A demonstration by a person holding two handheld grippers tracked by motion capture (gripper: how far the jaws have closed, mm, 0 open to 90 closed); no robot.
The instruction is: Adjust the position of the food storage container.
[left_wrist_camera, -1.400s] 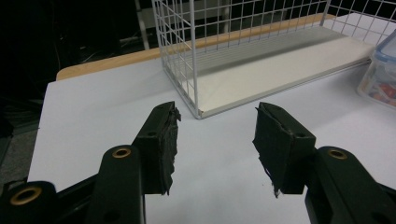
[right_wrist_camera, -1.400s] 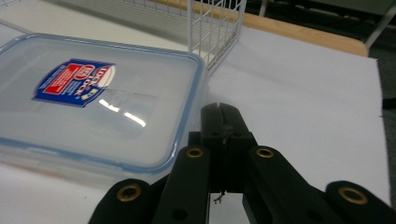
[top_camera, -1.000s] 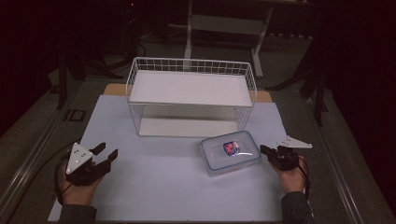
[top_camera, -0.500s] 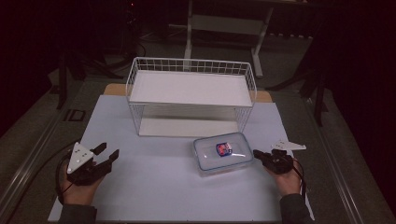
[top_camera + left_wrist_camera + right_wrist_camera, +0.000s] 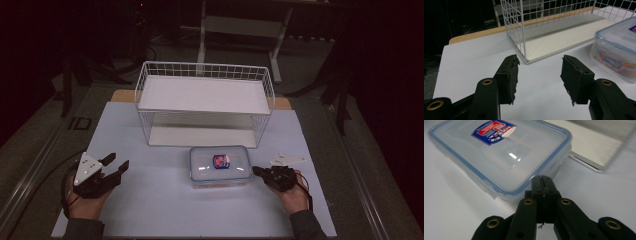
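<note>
- White sheeting is seen over the bench, with a strip of bare wood left showing along the far edge.
- A white wire rack with a flat upper shelf and a lower tray is stood towards the far side of the bench, roughly midway between its left and right edges.
- A clear plastic container with a blue-rimmed lid and a red and blue label is set on the bench just in front of the rack, nearer the right end of the rack's front edge.
- The left tongs are held near the front left corner of the bench, well apart from the container; in the left gripper view the left tongs are spread wide with nothing between them, pointed at the rack's near corner.
- The right tongs are held close by the container's right end, with the person's hand behind them.
- In the right gripper view the right tongs are pressed together, empty, with their tips at the container's rim; actual contact cannot be told.
</note>
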